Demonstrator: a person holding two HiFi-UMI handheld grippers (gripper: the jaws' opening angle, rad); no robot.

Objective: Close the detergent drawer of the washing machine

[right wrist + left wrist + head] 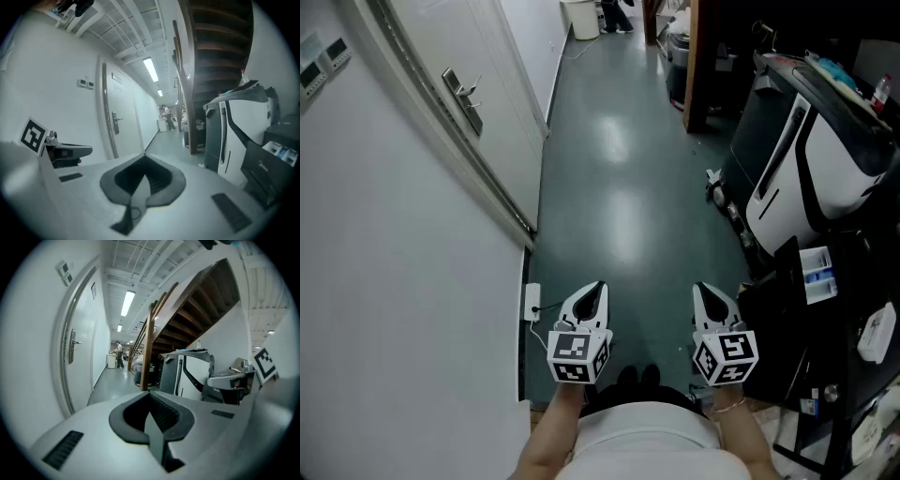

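No washing machine or detergent drawer shows in any view. In the head view my left gripper and right gripper are held side by side, low in front of the person's body, pointing along a corridor. Both have their jaws shut with nothing between them. The left gripper view shows its own shut jaws and the right gripper's body off to the right. Looking along the right gripper, its jaws meet too, and the left gripper's body lies to the left.
A grey-green corridor floor runs ahead. On the left are a white wall and a door with a lever handle. A large white and black copier, a wooden post and a staircase stand on the right. A person stands far down the corridor.
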